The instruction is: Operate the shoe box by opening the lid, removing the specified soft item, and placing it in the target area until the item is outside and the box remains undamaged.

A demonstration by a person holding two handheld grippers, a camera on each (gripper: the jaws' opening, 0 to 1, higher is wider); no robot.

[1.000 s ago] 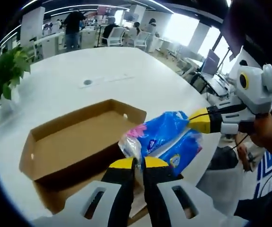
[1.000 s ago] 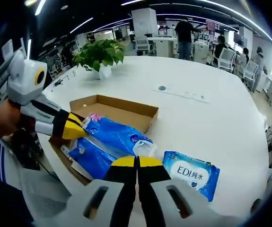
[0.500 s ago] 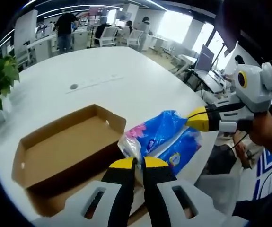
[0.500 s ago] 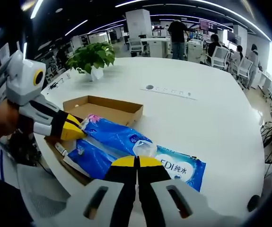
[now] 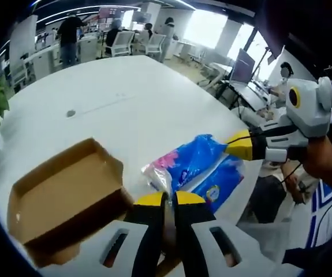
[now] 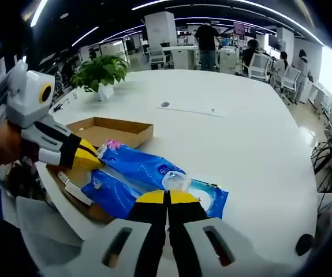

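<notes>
Over the last second I've carried the blue tissue pack sideways, clear of the open shoe box and over the table, so the removal looks nearly done. Left gripper and right gripper each pinch one end shut, holding it stretched above another blue pack.

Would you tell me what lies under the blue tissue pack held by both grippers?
Under the blue tissue pack lies a second blue packet on the white table; its label is covered.

Potted plant on white table, office chairs + standing person behind.
</notes>
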